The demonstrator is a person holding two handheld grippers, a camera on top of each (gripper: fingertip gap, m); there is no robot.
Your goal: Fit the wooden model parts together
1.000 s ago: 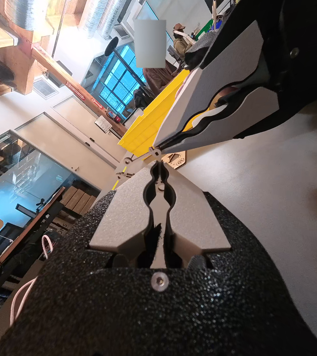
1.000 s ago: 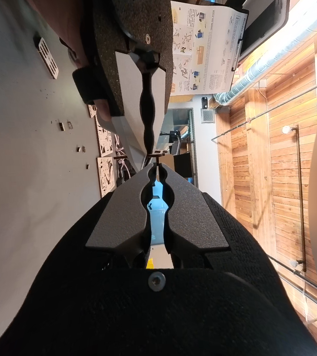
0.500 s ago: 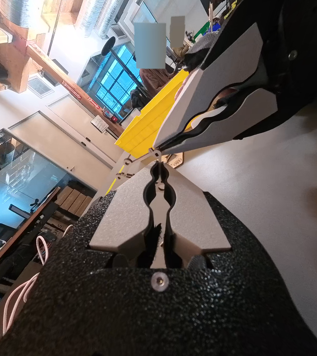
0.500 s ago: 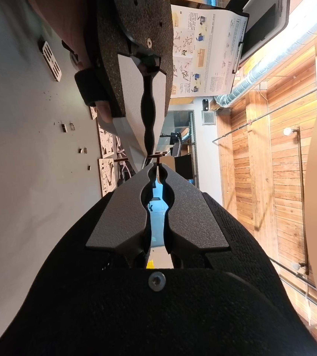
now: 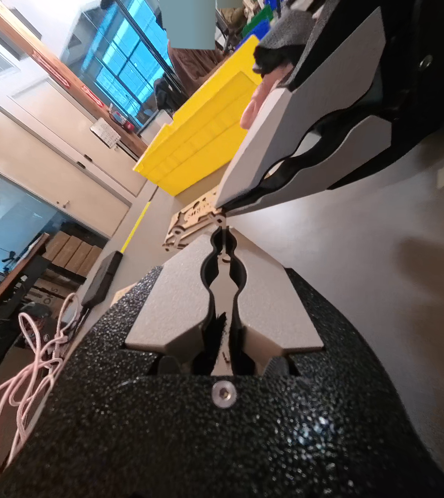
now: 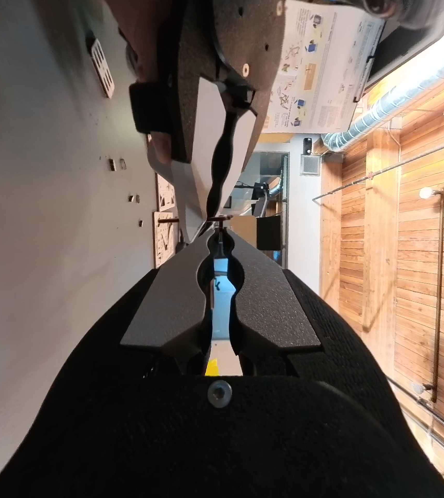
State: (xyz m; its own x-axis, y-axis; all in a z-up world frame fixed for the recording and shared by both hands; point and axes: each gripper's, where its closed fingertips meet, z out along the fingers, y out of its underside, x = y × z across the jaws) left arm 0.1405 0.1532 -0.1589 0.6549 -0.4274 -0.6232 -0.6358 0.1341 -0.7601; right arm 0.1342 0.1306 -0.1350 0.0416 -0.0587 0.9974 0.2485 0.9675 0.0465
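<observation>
My left gripper (image 5: 224,229) is shut on a thin wooden part (image 5: 224,242), seen edge-on between its grey fingers. My right gripper (image 5: 223,210) reaches in from the upper right, shut on a small wooden part (image 5: 216,217) with a hole. The two parts touch tip to tip above the grey table (image 5: 336,256). In the right wrist view my right gripper (image 6: 219,229) grips its part edge-on (image 6: 219,238). The left gripper (image 6: 209,217) comes down from above with a flat part (image 6: 219,217) crosswise at the meeting point.
A yellow bin (image 5: 202,145) stands behind the grippers, with a cut wooden sheet (image 5: 188,229) before it. A black device (image 5: 102,277) and pink cable (image 5: 26,363) lie left. More wooden sheets (image 6: 164,237), small loose bits (image 6: 115,164) and a slotted piece (image 6: 103,71) lie on the table.
Both grippers stay shut and tip to tip. The pair has swung and tilted together, so the left view now shows more of the table, the wooden sheet and the cable.
</observation>
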